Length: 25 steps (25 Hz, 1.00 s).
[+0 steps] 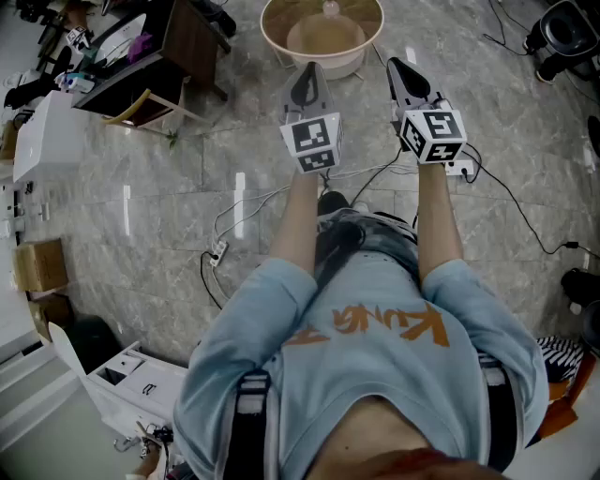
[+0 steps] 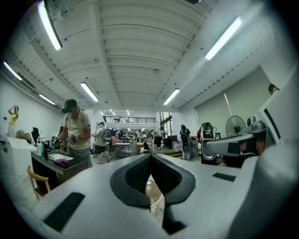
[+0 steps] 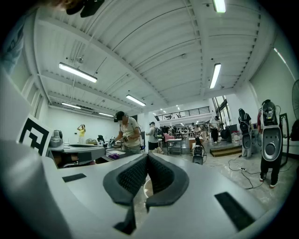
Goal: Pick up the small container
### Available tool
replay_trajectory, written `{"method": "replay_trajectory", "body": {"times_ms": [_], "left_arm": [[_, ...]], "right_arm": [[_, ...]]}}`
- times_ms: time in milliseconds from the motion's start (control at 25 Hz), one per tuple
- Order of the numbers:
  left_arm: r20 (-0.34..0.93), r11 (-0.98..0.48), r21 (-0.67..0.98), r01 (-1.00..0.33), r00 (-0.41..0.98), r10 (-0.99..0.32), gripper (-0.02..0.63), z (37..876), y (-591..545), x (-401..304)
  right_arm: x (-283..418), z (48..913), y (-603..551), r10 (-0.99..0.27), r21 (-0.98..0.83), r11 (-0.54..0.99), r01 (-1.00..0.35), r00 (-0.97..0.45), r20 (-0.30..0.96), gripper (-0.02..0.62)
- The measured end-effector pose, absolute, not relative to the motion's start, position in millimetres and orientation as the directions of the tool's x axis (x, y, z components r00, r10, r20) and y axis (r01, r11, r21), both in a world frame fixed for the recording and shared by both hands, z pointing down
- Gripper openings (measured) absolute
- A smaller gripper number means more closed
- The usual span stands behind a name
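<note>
In the head view a round beige tub stands on the marble floor straight ahead. A small clear container sits at its far side. My left gripper points at the tub's near rim, jaws shut and empty. My right gripper hangs just right of the tub, also shut on nothing. In the left gripper view the black pads meet at the tips, and a bit of the beige tub shows in the gap below them. The right gripper view shows its pads pressed together the same way.
A dark desk with clutter and a wooden chair stand at the far left. Cables and a power strip run across the floor by my feet. Cardboard boxes and a white cabinet lie to my left. People work at benches in the hall.
</note>
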<state>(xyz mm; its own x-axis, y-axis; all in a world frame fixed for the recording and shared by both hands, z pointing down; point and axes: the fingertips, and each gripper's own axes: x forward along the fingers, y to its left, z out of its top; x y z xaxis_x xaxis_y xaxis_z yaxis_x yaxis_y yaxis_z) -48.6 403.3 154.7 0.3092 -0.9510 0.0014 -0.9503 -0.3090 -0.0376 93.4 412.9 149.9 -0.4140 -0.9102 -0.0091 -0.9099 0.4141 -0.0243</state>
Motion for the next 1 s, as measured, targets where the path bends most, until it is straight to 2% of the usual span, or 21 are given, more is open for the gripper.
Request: {"method": "replay_trajectory", "body": {"times_ms": [160,680,880,1000], "left_arm": [[-0.001,-0.309,-0.036,-0.95,0.309,-0.951,0.023,151,407,-50],[0.018,-0.283,-0.016,-0.959,0.283,-0.959,0.023,154,397,-59],[0.019,-0.248,-0.041,-0.968,0.247,-0.969,0.025,149,392,-81],[0.022,-0.196,-0.138,-0.971,0.195,-0.981,0.023,147,384,-98]], "right_arm": [[90,146,416,-0.903,-0.012,0.431,-0.902,-0.431,-0.003,0.011],[127,145,401,-0.936,-0.154,0.352,-0.923,-0.347,-0.058,0.012],[116,144,384,-0.931,-0.201,0.365,-0.909,-0.355,-0.087,0.012],[101,149,376,-0.913,-0.189,0.408,-0.893,-0.4,-0.081,0.012]]}}
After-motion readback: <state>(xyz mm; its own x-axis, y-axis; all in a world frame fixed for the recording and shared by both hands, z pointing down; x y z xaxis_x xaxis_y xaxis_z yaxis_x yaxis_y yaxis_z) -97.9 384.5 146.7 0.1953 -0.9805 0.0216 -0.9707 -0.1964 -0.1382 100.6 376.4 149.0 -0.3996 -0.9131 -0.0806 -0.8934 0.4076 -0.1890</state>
